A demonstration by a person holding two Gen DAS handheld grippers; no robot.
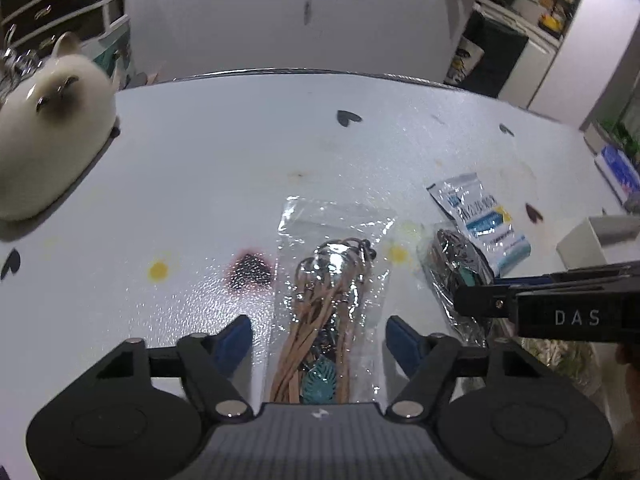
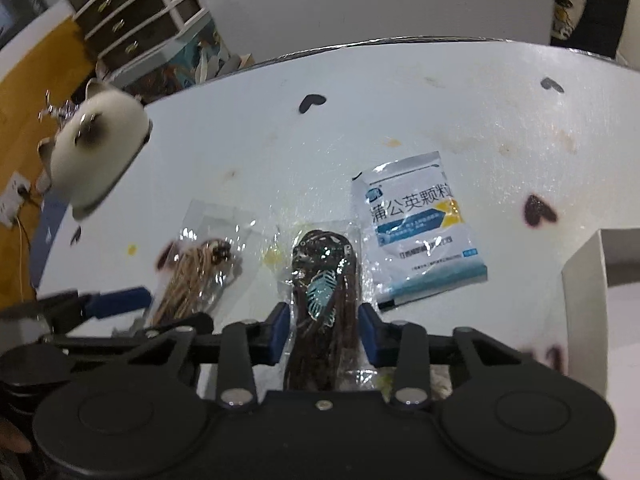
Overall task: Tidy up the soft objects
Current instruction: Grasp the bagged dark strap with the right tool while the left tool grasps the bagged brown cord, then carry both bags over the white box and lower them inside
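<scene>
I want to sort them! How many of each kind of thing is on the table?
Clear bags of cords: 2, tan cords, dark brown cords
Blue-and-white packet: 1
Plush cat: 1
White box: 1
Total: 5

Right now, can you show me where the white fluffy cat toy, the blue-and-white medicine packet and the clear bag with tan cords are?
white fluffy cat toy (image 1: pixel 52 140), left wrist view, its furry back.
blue-and-white medicine packet (image 2: pixel 416 228), right wrist view, printed front.
clear bag with tan cords (image 1: pixel 328 280), left wrist view, bag's middle.
</scene>
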